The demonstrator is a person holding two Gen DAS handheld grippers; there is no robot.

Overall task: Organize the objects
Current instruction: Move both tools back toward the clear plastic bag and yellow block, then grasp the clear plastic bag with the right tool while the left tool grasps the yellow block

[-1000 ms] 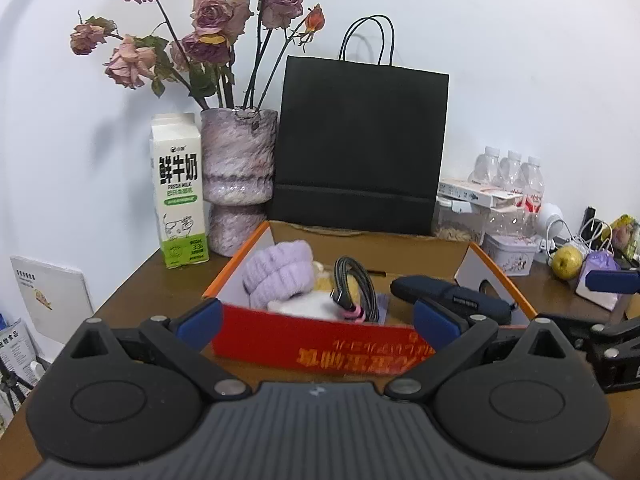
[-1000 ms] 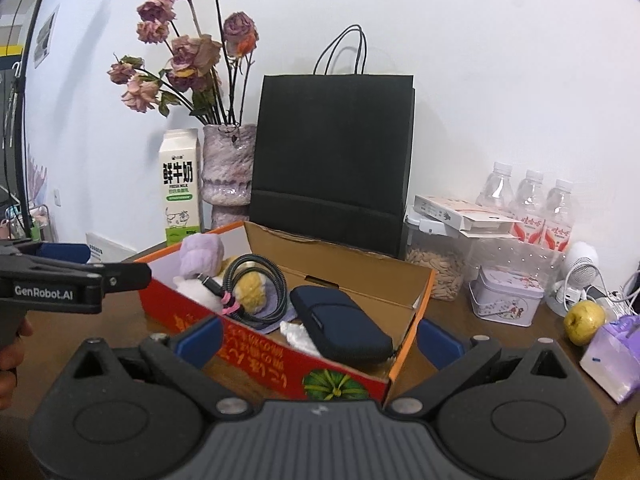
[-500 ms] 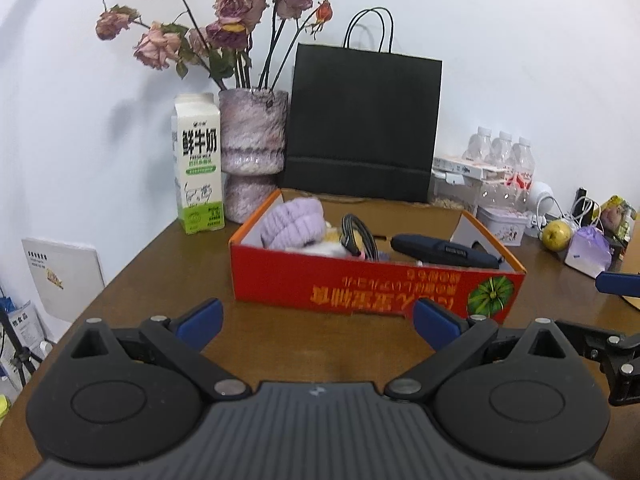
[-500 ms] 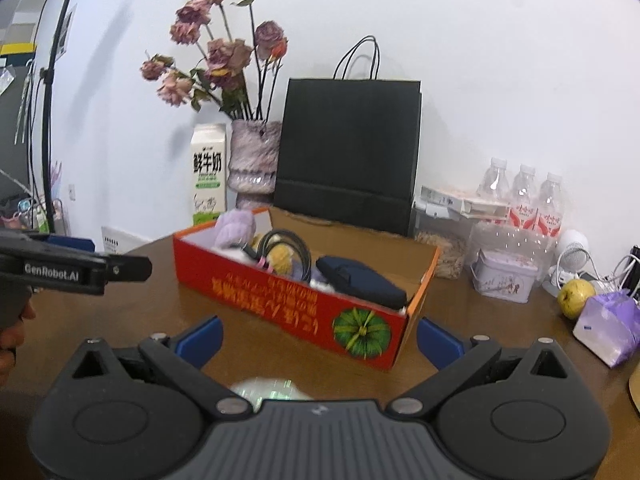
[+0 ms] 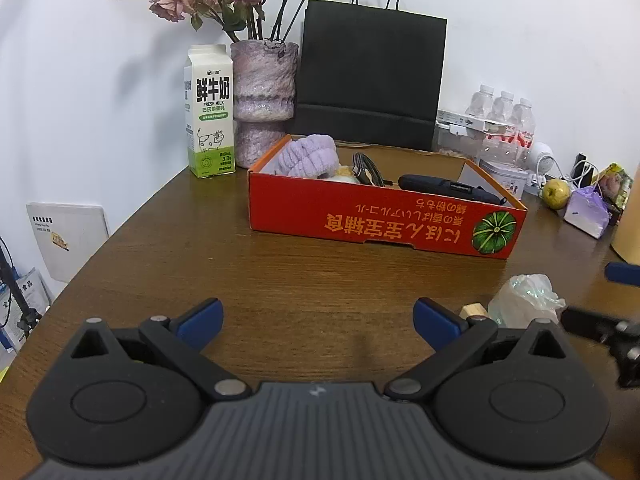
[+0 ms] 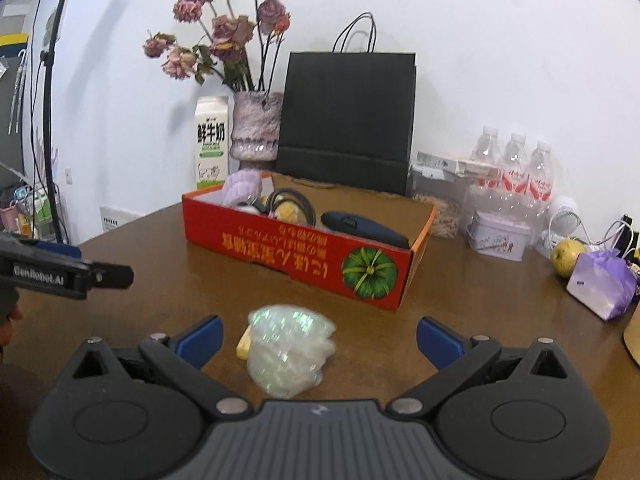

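Note:
A red cardboard box [image 5: 384,220] [image 6: 296,256] stands on the brown table and holds a purple plush item [image 5: 308,154], a coiled dark cable [image 6: 290,202] and a dark blue pouch [image 5: 448,190] [image 6: 360,228]. In front of the box lies a crumpled clear iridescent wrap [image 6: 290,350] [image 5: 526,300] with a small yellowish block [image 6: 244,344] beside it. My right gripper [image 6: 318,338] is open, its blue fingertips either side of the wrap, not touching it. My left gripper [image 5: 316,320] is open over bare table, left of the wrap.
Against the wall stand a milk carton [image 5: 209,112], a vase of dried roses [image 5: 264,96] and a black paper bag [image 5: 370,76]. At the right are water bottles [image 6: 516,168], a tin [image 6: 500,236], a yellow-green fruit [image 6: 568,256] and a purple packet [image 6: 602,284].
Both grippers have drawn back from the box toward the table's front. The wrap and the small block have come into view, between the right gripper's fingers.

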